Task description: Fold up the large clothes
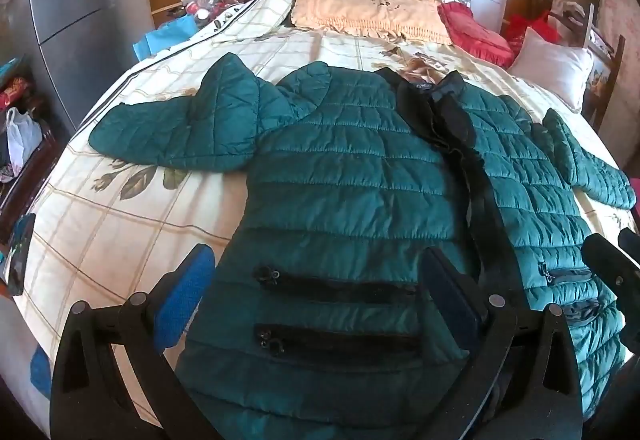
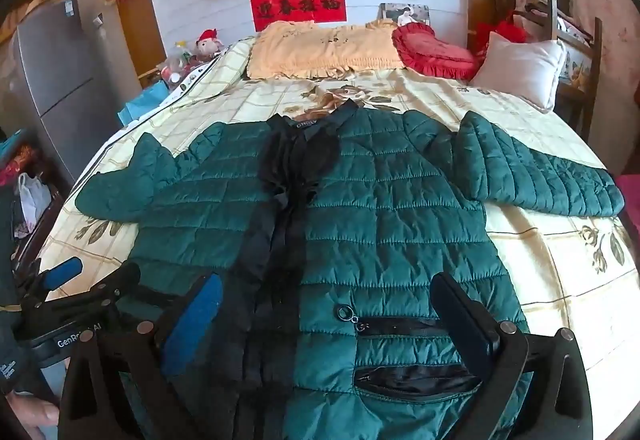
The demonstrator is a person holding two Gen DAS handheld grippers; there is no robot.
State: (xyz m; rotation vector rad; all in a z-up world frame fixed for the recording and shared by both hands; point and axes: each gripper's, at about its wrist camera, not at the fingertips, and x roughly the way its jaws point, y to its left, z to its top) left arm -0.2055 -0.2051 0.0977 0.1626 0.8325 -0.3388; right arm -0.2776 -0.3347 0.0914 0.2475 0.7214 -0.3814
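A dark green quilted jacket lies front up and spread flat on the bed, collar toward the far pillows, with a black strip down its middle. Its left sleeve bends outward and its right sleeve stretches to the right. My left gripper hovers open over the left hem by two black pocket zips. My right gripper hangs open over the right hem and its zipped pockets. Neither gripper holds any fabric. The left gripper also shows at the lower left of the right wrist view.
The bed has a cream checked floral cover. A yellow frilled pillow, a red cushion and a white pillow lie at the far end. A grey fridge and floor clutter stand left; a wooden chair stands right.
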